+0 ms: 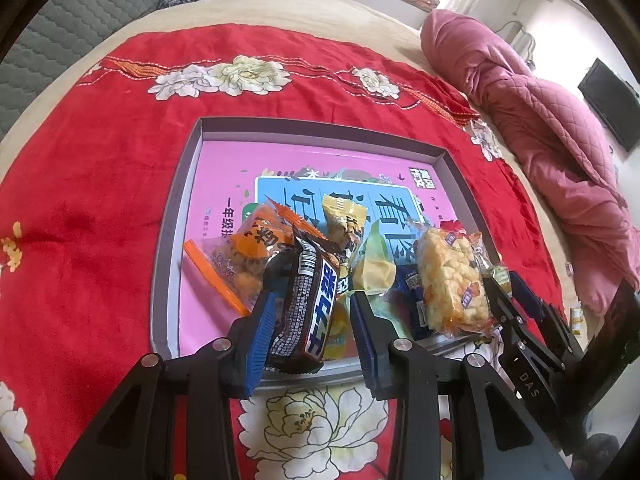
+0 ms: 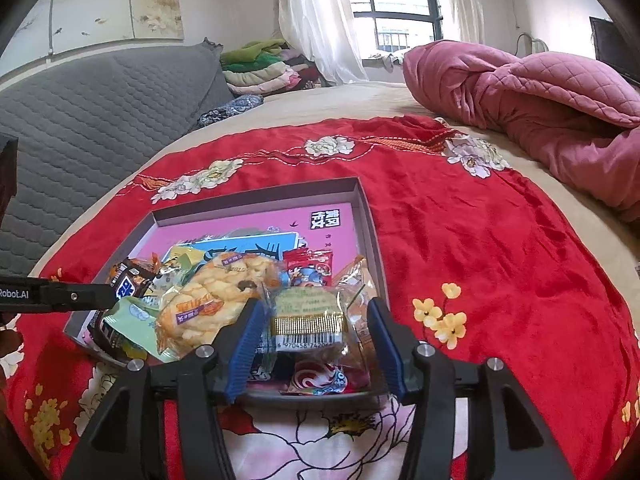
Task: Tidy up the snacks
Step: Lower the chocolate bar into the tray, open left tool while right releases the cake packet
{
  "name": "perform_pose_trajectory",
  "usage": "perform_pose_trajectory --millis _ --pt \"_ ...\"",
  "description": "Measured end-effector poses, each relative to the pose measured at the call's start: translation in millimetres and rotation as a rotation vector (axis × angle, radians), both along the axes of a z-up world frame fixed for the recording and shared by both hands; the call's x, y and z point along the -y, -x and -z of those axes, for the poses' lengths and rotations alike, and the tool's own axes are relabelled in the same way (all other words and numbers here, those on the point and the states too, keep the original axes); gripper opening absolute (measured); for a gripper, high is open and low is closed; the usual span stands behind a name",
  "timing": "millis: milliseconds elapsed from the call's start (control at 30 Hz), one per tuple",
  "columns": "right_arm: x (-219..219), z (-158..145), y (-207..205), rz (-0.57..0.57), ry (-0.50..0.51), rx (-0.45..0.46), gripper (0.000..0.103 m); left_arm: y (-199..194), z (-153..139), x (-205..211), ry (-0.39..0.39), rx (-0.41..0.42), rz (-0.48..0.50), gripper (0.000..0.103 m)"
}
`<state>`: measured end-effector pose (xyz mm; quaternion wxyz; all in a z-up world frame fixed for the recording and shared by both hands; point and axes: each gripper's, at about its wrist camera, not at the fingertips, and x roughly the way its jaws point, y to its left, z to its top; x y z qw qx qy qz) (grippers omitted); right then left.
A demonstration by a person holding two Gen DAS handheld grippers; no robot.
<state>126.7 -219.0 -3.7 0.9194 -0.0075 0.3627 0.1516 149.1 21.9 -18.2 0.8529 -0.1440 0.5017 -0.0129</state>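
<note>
- Since most snacks already lie piled at the near end of the grey tray [image 1: 176, 216], I judge the task well along; the far end, over its pink book [image 2: 248, 228], is bare.
- My left gripper [image 1: 312, 320] stands wide around a black chocolate bar [image 1: 304, 312]; only the left pad touches it.
- My right gripper [image 2: 316, 340] stands wide around a clear-wrapped cake with a barcode [image 2: 310, 320].
- A puffed rice cracker [image 2: 212, 300] crowds between both grippers.
- A pink quilt [image 1: 552, 152] lies well apart on the red floral blanket [image 2: 480, 240].
</note>
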Motion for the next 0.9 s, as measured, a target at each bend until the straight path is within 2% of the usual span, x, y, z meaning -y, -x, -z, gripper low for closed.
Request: perform_pose_trajectory --millis 67,133,300,467,633,733,800,900 --pt "1.8 0.0 0.0 0.007 -0.009 -0.004 0.06 0.4 0.0 0.0 -0.003 -0.001 0.0 0.041" --pt "3.9 -0.9 -1.2 0.007 -0.022 -0.006 0.06 1.0 0.0 -0.4 -0.004 -0.001 0.0 0.05" --pt "4.4 -4.0 0.9 0.007 -0.028 0.004 0.063 4.0 -1.5 -0.3 -0.004 0.005 0.002 0.05" --pt "7.1 -14.8 7.9 0.016 -0.045 0.032 0.077 8.9 -7.7 0.1 -0.011 0.021 0.004 0.052" --pt "7.5 -20.5 15.3 0.018 -0.021 0.047 0.079 15.2 -14.0 0.6 -0.018 0.037 0.003 0.053" --pt "5.5 -24.1 20.6 0.017 -0.009 0.053 0.086 19.8 -17.0 0.8 -0.025 0.044 0.0 0.054" --pt "3.4 -27.0 23.8 0.02 0.003 0.059 0.088 24.4 -19.7 0.8 -0.032 0.049 -0.004 0.055" --pt "0.6 -32.4 30.1 0.022 0.009 0.057 0.089 32.6 -24.2 0.9 -0.045 0.06 -0.005 0.06"
